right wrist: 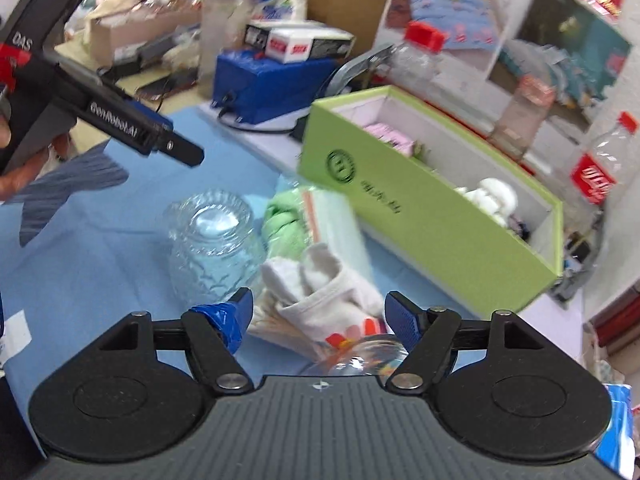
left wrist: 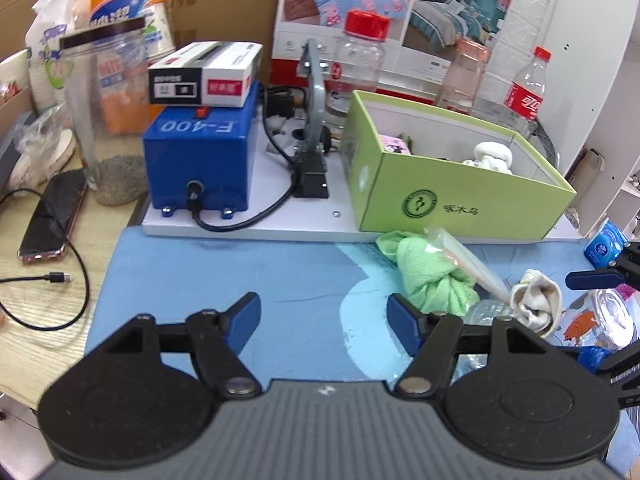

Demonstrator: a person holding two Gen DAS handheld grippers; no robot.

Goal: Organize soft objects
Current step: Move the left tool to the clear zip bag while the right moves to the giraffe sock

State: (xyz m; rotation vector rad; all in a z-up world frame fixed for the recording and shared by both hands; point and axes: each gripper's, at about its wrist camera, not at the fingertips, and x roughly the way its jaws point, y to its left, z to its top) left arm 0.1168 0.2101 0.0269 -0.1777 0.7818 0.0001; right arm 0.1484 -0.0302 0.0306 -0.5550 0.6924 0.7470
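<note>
A green open box [left wrist: 460,196] [right wrist: 420,216] stands at the back of the blue mat and holds a white soft toy [left wrist: 492,158] [right wrist: 490,196] and a pink item [left wrist: 394,145] [right wrist: 394,140]. In front of it lie a green cloth [left wrist: 430,280] [right wrist: 282,224], a clear plastic bag [left wrist: 468,260] [right wrist: 336,216] and a white sock [left wrist: 538,306] [right wrist: 324,292]. My left gripper [left wrist: 324,316] is open and empty over the mat, left of the cloth. My right gripper [right wrist: 319,314] is open, its jaws on either side of the sock, just above it.
A glass jar [right wrist: 212,240] lies left of the sock. A blue F-400 machine [left wrist: 200,156] on a white board, a tall jar [left wrist: 108,120], bottles [left wrist: 526,92] and a phone [left wrist: 52,220] with cable surround the mat [left wrist: 224,272]. Another glass item [right wrist: 360,356] sits under the right gripper.
</note>
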